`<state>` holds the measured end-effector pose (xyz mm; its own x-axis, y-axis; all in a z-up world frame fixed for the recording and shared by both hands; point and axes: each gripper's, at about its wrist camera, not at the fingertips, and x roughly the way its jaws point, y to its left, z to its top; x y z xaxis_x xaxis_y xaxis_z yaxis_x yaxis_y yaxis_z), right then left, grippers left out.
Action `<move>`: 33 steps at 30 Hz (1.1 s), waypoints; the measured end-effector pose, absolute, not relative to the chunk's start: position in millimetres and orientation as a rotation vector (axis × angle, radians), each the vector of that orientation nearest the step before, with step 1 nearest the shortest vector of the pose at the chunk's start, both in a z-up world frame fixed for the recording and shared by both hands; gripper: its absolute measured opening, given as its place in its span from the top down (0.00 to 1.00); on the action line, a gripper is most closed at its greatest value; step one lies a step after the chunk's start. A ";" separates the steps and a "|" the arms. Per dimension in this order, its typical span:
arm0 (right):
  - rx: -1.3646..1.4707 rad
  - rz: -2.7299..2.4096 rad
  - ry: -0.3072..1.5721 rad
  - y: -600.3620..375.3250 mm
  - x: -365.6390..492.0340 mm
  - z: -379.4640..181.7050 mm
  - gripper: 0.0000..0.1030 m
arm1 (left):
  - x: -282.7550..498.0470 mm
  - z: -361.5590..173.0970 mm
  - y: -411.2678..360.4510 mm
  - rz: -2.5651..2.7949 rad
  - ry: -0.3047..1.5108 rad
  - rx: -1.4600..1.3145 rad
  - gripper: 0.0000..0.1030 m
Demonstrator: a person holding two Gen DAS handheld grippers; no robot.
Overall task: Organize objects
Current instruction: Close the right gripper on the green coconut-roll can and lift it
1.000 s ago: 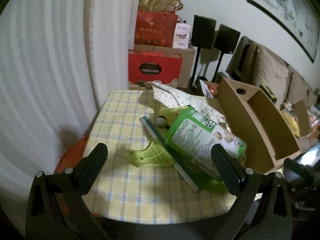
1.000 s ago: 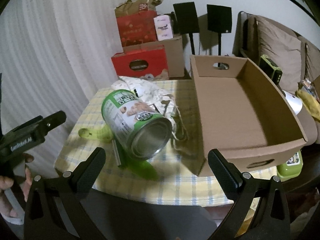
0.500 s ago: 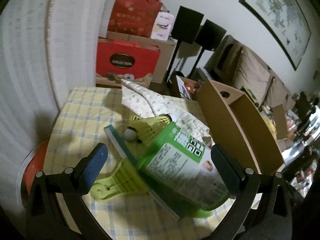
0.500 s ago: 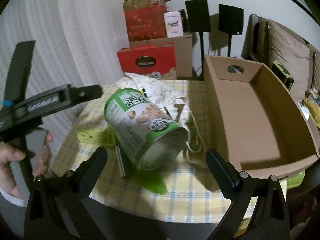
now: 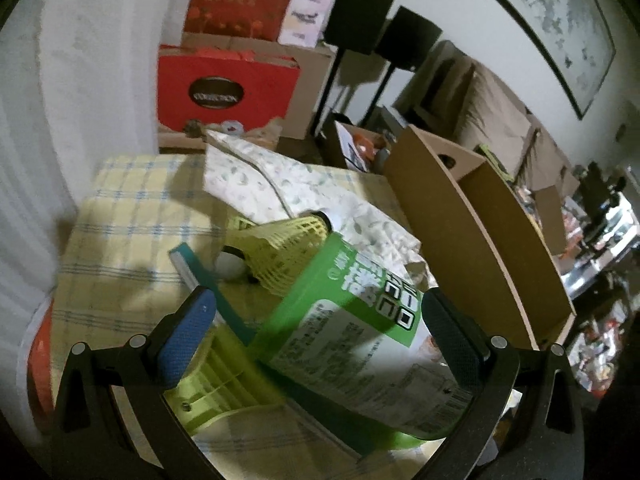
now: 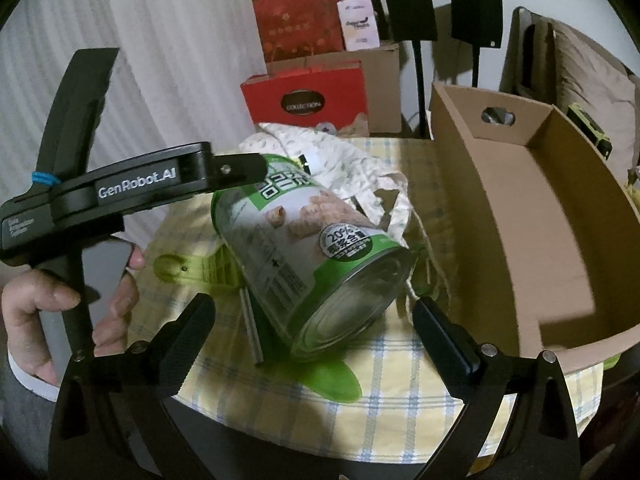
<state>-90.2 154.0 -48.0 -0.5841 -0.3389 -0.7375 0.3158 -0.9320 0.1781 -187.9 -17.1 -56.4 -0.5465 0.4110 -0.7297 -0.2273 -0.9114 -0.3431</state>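
Both claws are released and grasping nothing: your left claw (image 5: 320,320) straddles the green can (image 5: 360,336), your right claw (image 6: 314,322) faces its metal end. That can lies tilted on a green book (image 5: 208,276) on the desk (image 6: 400,408), a yellow shuttlecock (image 5: 280,248) just beyond your left claw, a cardboard box (image 6: 520,216) right of your right claw.

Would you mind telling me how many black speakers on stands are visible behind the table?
2: one black speaker stands beside the stacked gift boxes, and the second black speaker is just right of it, near the sofa. Others may be hidden.
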 end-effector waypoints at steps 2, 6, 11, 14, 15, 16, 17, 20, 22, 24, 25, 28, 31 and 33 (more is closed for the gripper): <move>1.184 -2.513 -0.031 152.5 -92.5 -51.0 0.03 | -189.0 -59.2 -13.4 2.446 -0.296 -1.246 0.00; 1.196 -2.520 -0.018 149.6 -96.6 -55.5 0.03 | -188.1 -60.9 -9.8 2.452 -0.279 -1.263 0.00; 1.199 -2.515 0.030 150.7 -94.3 -48.9 0.03 | -172.3 -57.4 -26.5 2.497 -0.341 -1.270 0.00; 1.153 -2.521 0.147 153.4 -94.9 -32.0 0.03 | -164.8 -62.4 -41.5 2.462 -0.474 -1.323 0.00; 1.146 -2.513 0.176 152.6 -96.1 -29.4 0.03 | -163.8 -63.9 -43.8 2.446 -0.508 -1.342 0.00; 1.134 -2.501 0.222 151.4 -97.4 -25.4 0.02 | -162.8 -65.6 -45.9 2.423 -0.552 -1.361 0.00; 1.123 -2.489 0.267 149.9 -100.1 -21.2 0.02 | -162.5 -66.7 -47.4 2.405 -0.585 -1.372 0.00; 1.092 -2.422 0.387 141.4 -109.1 -16.7 0.01 | -162.0 -71.6 -48.5 2.339 -0.706 -1.407 0.00; 1.073 -2.371 0.479 133.5 -115.4 -20.4 0.01 | -163.3 -75.6 -47.7 2.318 -0.763 -1.423 0.00; 1.074 -2.325 0.538 124.8 -123.4 -26.0 0.01 | -164.9 -81.1 -45.8 2.304 -0.801 -1.447 0.00; 1.085 -2.307 0.545 123.8 -128.1 -28.9 0.01 | -165.8 -84.2 -45.3 2.291 -0.822 -1.461 0.00; 1.143 -2.236 0.500 123.3 -144.4 -35.2 0.01 | -168.0 -93.5 -41.9 2.231 -0.892 -1.487 0.00; 1.197 -2.164 0.450 122.0 -155.7 -43.6 0.01 | -171.8 -102.4 -39.7 2.206 -0.944 -1.511 0.00; 1.229 -2.134 0.443 119.4 -161.2 -50.4 0.01 | -174.7 -108.3 -38.4 2.186 -0.978 -1.526 0.00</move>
<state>-161.2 119.4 -50.4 -0.3678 -0.3522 -0.8606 0.6657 -0.7459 0.0207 -174.7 -38.4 -108.3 -0.3904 0.5908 -0.7061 0.1326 -0.7229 -0.6782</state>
